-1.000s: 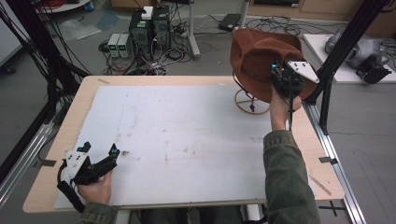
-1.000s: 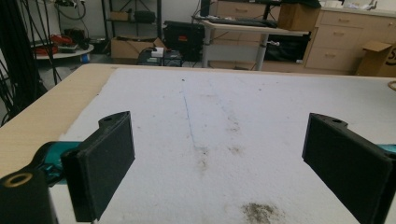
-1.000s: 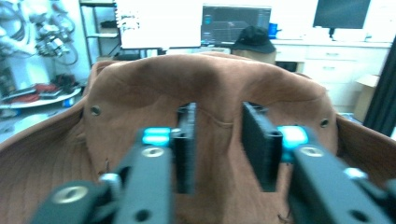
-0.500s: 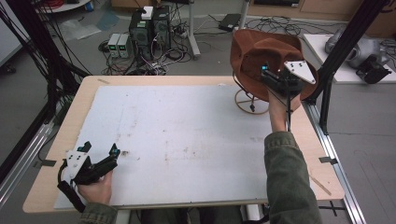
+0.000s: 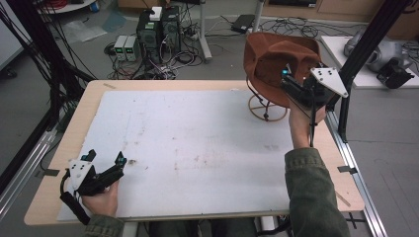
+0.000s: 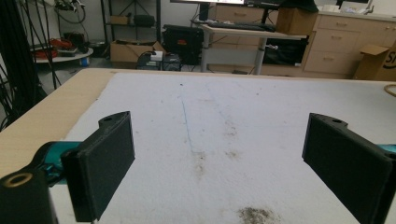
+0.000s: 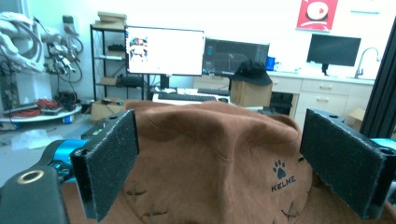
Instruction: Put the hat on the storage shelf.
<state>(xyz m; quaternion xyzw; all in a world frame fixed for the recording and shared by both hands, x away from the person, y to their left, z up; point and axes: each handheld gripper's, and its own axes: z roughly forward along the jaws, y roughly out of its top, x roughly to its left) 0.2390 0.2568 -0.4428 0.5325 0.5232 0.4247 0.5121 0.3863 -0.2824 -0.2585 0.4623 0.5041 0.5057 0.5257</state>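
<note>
Lab; white-matted counter (image 5: 197, 148). Brown hat (image 5: 276, 64) on stand (image 5: 267, 107), far right corner. Right gripper (image 5: 296, 89) at hat, fingers wide: reach step; closing comes next. Left gripper (image 5: 106, 170) idle, wide.

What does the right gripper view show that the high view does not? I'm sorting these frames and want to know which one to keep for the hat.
Right gripper view alone: the paw print and KELME lettering on the brown hat, stitched crosses low on it, and the right tongs open wide around its crown.

High view alone: the wooden stand under the hat, the white mat, and the left tongs resting near the front left corner.

Both: the hat and the right tongs at it.
</note>
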